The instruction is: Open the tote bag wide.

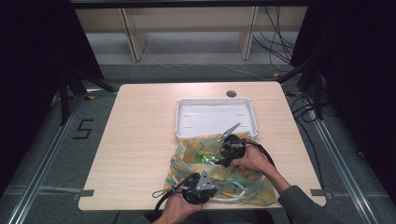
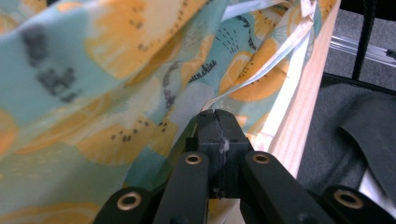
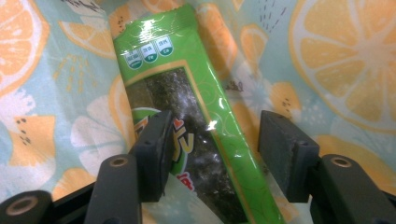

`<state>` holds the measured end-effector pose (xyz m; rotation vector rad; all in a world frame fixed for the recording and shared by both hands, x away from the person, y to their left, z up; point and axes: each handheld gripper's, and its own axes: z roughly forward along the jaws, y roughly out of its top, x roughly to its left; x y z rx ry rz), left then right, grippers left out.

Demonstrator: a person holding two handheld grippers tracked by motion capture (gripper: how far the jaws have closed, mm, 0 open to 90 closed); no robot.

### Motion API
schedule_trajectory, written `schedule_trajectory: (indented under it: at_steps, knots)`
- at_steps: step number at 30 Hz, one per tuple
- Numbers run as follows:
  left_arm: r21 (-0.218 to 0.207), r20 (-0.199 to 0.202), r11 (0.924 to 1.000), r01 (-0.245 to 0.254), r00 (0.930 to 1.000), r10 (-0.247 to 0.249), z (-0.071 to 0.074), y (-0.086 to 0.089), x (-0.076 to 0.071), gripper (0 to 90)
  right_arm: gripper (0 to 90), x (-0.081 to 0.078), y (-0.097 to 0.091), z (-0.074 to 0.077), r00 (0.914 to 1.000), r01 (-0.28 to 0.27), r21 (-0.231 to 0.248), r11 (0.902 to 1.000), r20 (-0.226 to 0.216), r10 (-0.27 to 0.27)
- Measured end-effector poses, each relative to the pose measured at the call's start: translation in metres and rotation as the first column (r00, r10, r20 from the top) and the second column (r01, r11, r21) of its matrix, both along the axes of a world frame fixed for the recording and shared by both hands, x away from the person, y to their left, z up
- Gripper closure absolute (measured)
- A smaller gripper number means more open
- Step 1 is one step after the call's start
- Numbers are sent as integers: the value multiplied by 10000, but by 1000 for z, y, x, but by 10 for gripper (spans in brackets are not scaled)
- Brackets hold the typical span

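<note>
A cloth bag [image 1: 233, 179] printed with orange slices on pale blue lies crumpled at the table's front right. On its fabric [image 3: 336, 56] rests a shiny green snack packet [image 3: 173, 79] with a dark window, seen as a green patch [image 1: 204, 159] from above. My right gripper [image 3: 212, 140] is open, one jaw on each side of the packet's lower half, and neither visibly presses it. It sits by the bag's middle [image 1: 218, 155]. My left gripper [image 2: 217, 122] is shut on a fold of the bag [image 2: 116, 84] near the table's front edge [image 1: 208, 189].
A white rectangular tray [image 1: 180, 119] stands just behind the bag, with its far half bare. The bag's pale ribbons [image 2: 261, 70] trail near the wooden table edge [image 2: 303, 116]. Bare tabletop [image 1: 135, 140] spreads to the left. A round cable hole [image 1: 231, 93] lies behind the tray.
</note>
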<state>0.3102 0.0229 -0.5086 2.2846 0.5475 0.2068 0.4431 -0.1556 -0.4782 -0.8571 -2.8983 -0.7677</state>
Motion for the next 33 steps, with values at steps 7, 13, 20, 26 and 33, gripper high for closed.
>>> schedule_trajectory:
  at_steps: [7, 13, 20, 26, 33]
  knots:
    - [94, 78, 9999, -44, 10000, 43, -3, -4, 3, 894, 449, 5, -1, -3, 9998, 108, 110, 9999, -169, -106]
    - [176, 241, 9998, 14, 9997, -18, -2, -5, 8, 895, 449, 6, -1, -5, 9996, 112, 258, 9996, -278, -105]
    - [53, 118, 9998, -210, 9997, 209, -3, -7, 9, 896, 447, 7, 0, -7, 9965, -50, 429, 9991, -833, 86]
    - [71, 132, 9997, -219, 9997, 218, -3, -8, 10, 896, 452, 6, 0, -6, 9979, 51, 279, 9996, -649, -33]
    - [102, 159, 9997, -229, 9996, 228, -3, -7, 10, 896, 472, 6, 0, -6, 9971, -42, 331, 9994, -754, 67]
